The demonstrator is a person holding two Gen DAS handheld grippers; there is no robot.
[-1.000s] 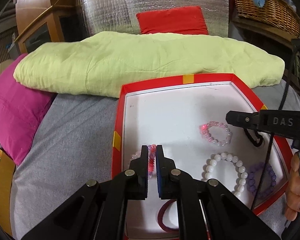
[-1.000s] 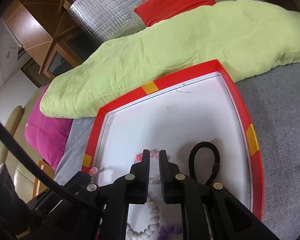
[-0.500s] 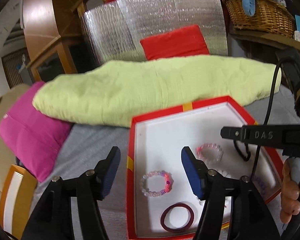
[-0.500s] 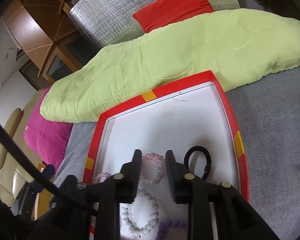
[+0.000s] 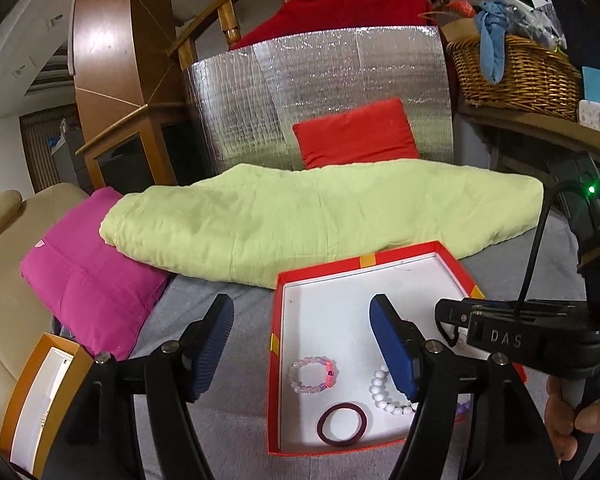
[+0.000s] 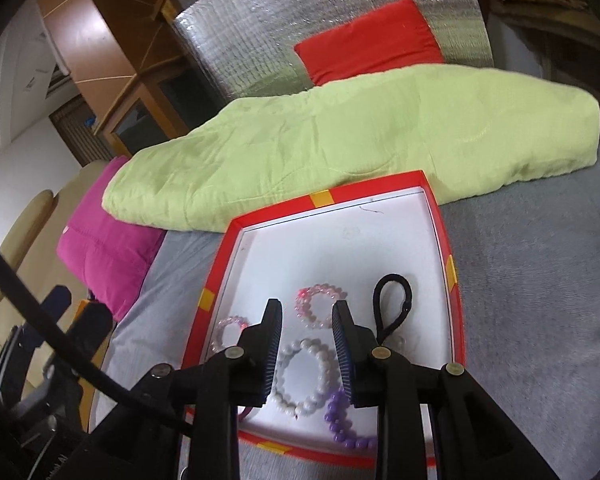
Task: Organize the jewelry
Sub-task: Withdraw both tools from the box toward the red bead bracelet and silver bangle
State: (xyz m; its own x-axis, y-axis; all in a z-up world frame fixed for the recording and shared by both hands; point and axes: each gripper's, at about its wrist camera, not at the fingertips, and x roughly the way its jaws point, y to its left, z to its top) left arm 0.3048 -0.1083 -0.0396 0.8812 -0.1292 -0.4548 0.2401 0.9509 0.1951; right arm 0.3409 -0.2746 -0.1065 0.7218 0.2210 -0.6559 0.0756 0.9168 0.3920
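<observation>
Left wrist view: left gripper [image 5: 302, 344] spread wide, nothing between the blue pads, held above the near-left part of the red tray [image 5: 274, 316] on the grey cover. Straight ahead and below, between the two fingers, the pale pink-and-white bracelet [image 5: 312, 375], lying flat as a ring (so no long axis to line up with). Nearer still, the maroon hair band [image 5: 342, 424], flat by the tray's near wall. To the right, partly hidden behind the right-side finger, the white bead bracelet [image 5: 384, 394]. Further right, across the tray, the right gripper's black body, its fingertips out of sight here.

Right wrist view: right gripper [image 6: 306, 332] parted to a moderate gap, holding nothing, poised over the tray's near half. Directly ahead of the gap, a little farther, the pink crystal bracelet [image 6: 320, 306]; under and just nearer than the tips, the white bead bracelet [image 6: 304, 380]. Right of the right-side finger, the black hair tie [image 6: 392, 304], a loop stretched near-to-far. Near edge, the purple bead bracelet [image 6: 342, 420], half covered by the finger. Left, the pale bracelet [image 6: 230, 330], closer to the left gripper.

Judged nearest for each: pale bracelet for the left, pink crystal or white one for the right.
</observation>
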